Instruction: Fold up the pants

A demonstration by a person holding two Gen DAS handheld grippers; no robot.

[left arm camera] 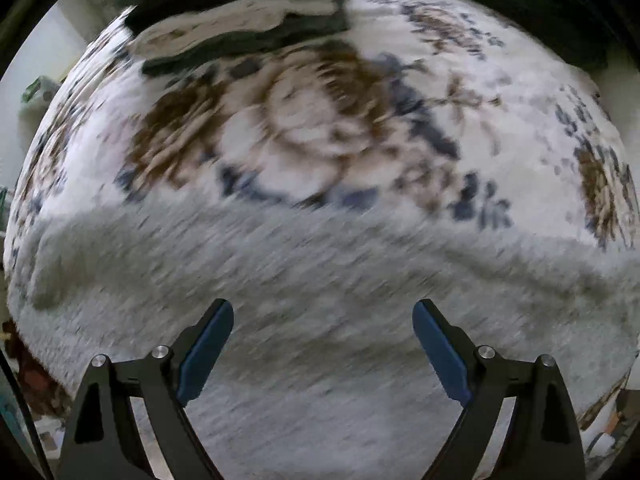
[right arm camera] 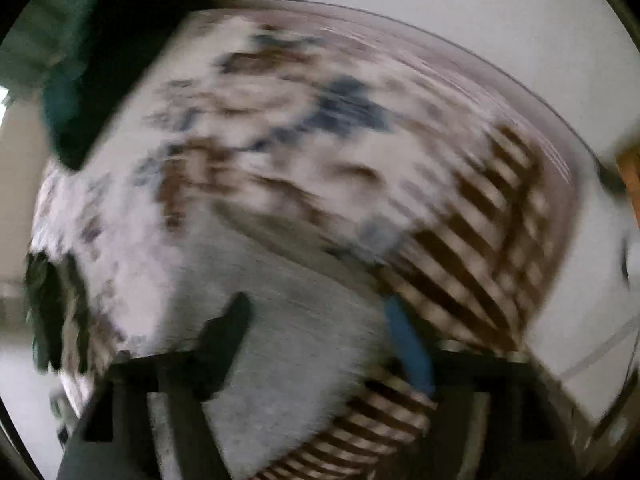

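One grey pants on the bed; my left hand-held gripper gapes wide, my right hand-held gripper too, both near the bed's edge.

Black jaws, blue pads, silver screws

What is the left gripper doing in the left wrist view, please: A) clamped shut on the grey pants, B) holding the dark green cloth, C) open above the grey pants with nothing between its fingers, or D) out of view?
C: the left gripper has its blue-padded fingers spread wide apart, with only the grey pants lying on the floral blanket beneath the gap.
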